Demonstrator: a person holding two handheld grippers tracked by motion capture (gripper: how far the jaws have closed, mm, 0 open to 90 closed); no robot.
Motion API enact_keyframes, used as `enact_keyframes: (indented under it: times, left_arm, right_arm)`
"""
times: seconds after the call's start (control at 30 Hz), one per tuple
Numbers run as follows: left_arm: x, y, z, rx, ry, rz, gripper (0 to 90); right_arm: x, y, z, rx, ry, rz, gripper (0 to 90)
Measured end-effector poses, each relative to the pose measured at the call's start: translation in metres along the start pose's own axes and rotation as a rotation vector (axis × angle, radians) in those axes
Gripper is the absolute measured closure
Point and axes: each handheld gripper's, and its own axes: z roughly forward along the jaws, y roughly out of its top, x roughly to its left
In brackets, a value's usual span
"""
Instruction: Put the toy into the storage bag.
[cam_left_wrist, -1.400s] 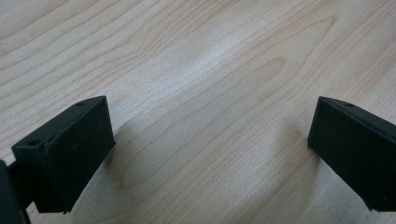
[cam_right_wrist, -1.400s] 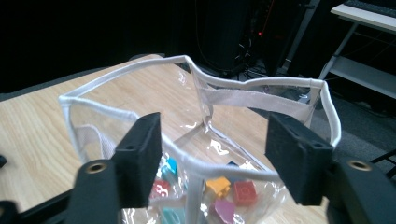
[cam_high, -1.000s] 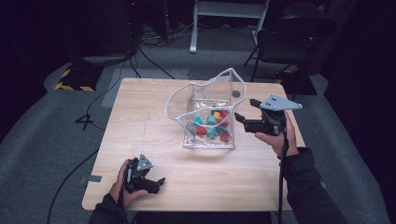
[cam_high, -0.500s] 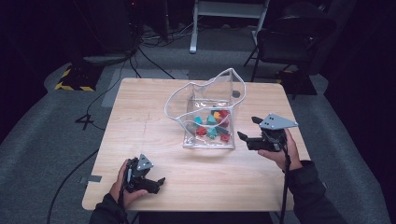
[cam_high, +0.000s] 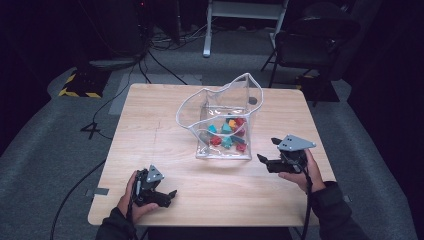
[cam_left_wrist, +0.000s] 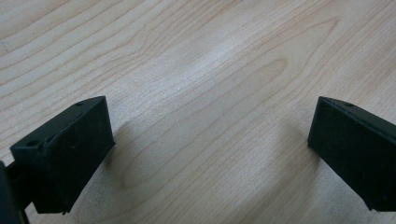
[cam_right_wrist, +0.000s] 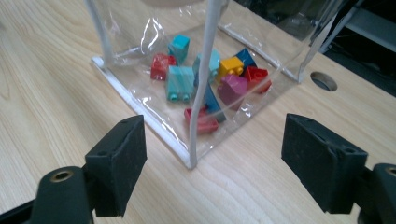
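Both tools gape wide and empty: the right tool (cam_right_wrist: 212, 163) faces the clear plastic bag (cam_right_wrist: 140, 100) of coloured toy bricks (cam_right_wrist: 180, 81), the left tool (cam_left_wrist: 210, 154) over bare wooden table (cam_left_wrist: 196, 56).

Clear bag (cam_right_wrist: 154, 84) top: being cut off by the upper edge of the right gripper view.
Toy bricks (cam_high: 227, 134): being seen too small in the high view for shapes to be told.
Red brick (cam_right_wrist: 201, 122): being partly crossed by the bag's white seam.
Left gripper (cam_left_wrist: 210, 154) body: being cut off by the lower edge of its own view.
Forearms: being cropped at the bottom of the high view.
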Motion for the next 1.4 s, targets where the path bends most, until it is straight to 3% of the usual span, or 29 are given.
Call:
enact_keyframes:
  times: [0.27, 0.43, 0.67, 1.07, 1.23, 1.3, 1.4]
  left_arm:
    - [0.000, 0.000, 0.000, 0.000, -0.001, 0.000, 0.3]
    - [0.000, 0.000, 0.000, 0.000, 0.000, 0.000, 0.3]
    - [0.000, 0.000, 0.000, 0.001, 0.000, 0.000, 0.2]
    - [0.000, 0.000, 0.000, 0.000, 0.000, -0.001, 0.2]
    - [0.000, 0.000, 0.000, 0.000, -0.001, -0.002, 0.2]
    - [0.000, 0.000, 0.000, 0.001, 0.001, 0.000, 0.2]
    - [0.000, 0.000, 0.000, 0.001, 0.001, 0.000, 0.3]
  right_arm:
    - [0.001, -0.022, 0.002, 0.051, -0.015, -0.002, 22.1]
    - [0.002, -0.043, 0.007, 0.105, 0.005, -0.008, 23.1]
    - [0.002, -0.067, 0.007, 0.138, 0.019, 0.010, 22.4]
    - [-0.003, -0.102, 0.004, 0.189, 0.054, 0.098, 20.8]
    - [-0.005, -0.114, -0.001, 0.159, 0.055, 0.146, 18.5]
    - [-0.008, -0.119, -0.003, 0.150, 0.070, 0.185, 18.6]
    - [-0.008, -0.122, -0.008, 0.150, 0.073, 0.181, 18.6]
